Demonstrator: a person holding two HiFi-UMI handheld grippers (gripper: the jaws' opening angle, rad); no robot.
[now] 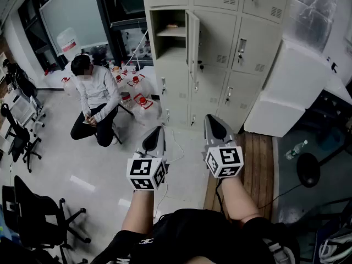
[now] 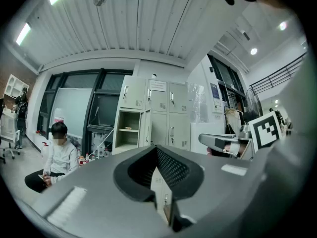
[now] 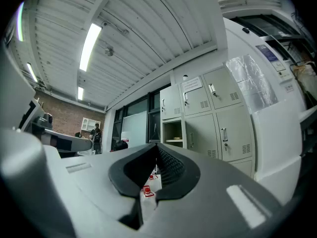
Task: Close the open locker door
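Locker door point(image 1: 193, 43) stands ajar, well apart from us across the floor; closing it is all still ahead. We hold left tongs point(image 1: 157, 133) and right tongs point(image 1: 212, 122) shut, both empty.

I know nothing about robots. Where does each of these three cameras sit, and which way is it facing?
Head view: on the person's head, facing forward and steeply down at the lockers; both forearms, the left claw and the right claw show.
Left gripper view: rides the left claw, facing the lockers along its shut jaws; the right claw shows at right.
Right gripper view: rides the right claw, facing the lockers along shut jaws; the left claw shows at left.
Shared: all three see the open locker.
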